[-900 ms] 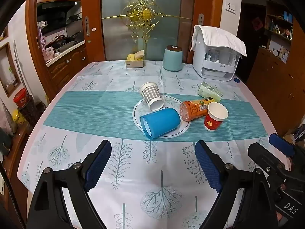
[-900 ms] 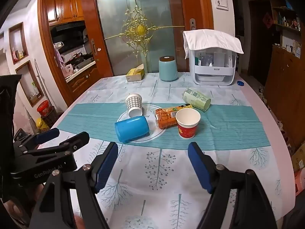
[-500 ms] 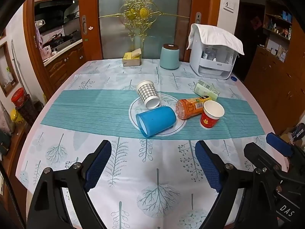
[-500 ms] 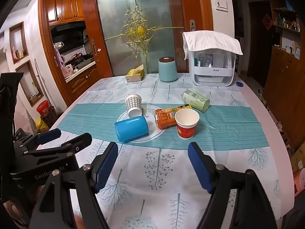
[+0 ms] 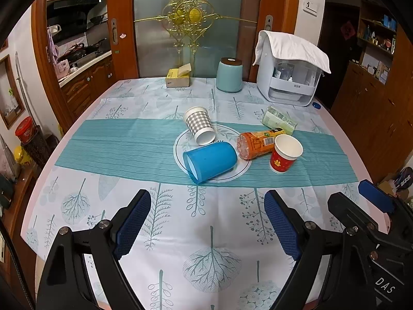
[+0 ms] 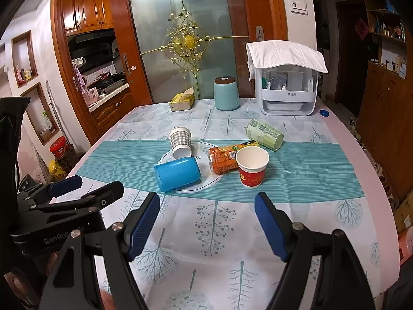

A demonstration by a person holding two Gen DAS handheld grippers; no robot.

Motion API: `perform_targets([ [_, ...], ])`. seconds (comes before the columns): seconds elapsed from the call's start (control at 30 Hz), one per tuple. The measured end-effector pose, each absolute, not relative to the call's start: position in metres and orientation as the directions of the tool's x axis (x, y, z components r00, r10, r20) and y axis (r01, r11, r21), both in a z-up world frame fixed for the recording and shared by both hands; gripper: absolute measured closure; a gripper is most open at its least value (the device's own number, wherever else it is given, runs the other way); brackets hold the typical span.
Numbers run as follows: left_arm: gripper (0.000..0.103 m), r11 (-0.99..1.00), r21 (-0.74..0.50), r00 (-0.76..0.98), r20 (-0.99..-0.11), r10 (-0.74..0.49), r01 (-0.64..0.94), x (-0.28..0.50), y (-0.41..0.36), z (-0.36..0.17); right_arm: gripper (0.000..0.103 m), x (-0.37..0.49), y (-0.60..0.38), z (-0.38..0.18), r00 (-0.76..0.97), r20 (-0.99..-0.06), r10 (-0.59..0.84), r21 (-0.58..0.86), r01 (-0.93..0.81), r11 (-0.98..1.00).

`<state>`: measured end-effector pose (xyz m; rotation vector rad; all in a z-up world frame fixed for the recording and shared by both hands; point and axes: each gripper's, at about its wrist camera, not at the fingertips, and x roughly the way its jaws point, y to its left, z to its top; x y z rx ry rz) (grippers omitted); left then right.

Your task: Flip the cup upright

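Observation:
A blue plastic cup lies on its side on the teal runner, mouth toward me. A grey checked paper cup lies tilted behind it. A red paper cup stands upright to the right. My left gripper is open and empty, above the tablecloth well short of the blue cup. My right gripper is open and empty, also short of the cups. The left gripper shows at the left of the right wrist view.
An orange bottle and a green can lie on their sides by the red cup. A teal canister, a yellow tissue box and a white towel-covered appliance stand at the back. The table edge curves at right.
The left gripper has pulled back and up a little, so the cups look farther off. The right gripper has barely moved. Both stay open.

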<state>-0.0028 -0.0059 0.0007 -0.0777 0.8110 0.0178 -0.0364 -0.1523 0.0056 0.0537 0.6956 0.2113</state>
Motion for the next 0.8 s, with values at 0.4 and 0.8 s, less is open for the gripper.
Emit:
perform_targets([
  [0.4, 0.015, 0.997, -0.070, 0.683, -0.730, -0.034, -0.025, -0.0034, -0.0113, -0.0016, 0.027, -0.0364, -0.1516, 0.0029, 0.748, -0.630, 0.210, 0.120, -0.173, 0.978],
  [0.8, 0.015, 0.997, -0.062, 0.700, -0.713, -0.020, -0.034, -0.0090, -0.0104, 0.0034, 0.027, -0.0371, -0.1515, 0.0018, 0.750, -0.626, 0.213, 0.123, -0.175, 0.977],
])
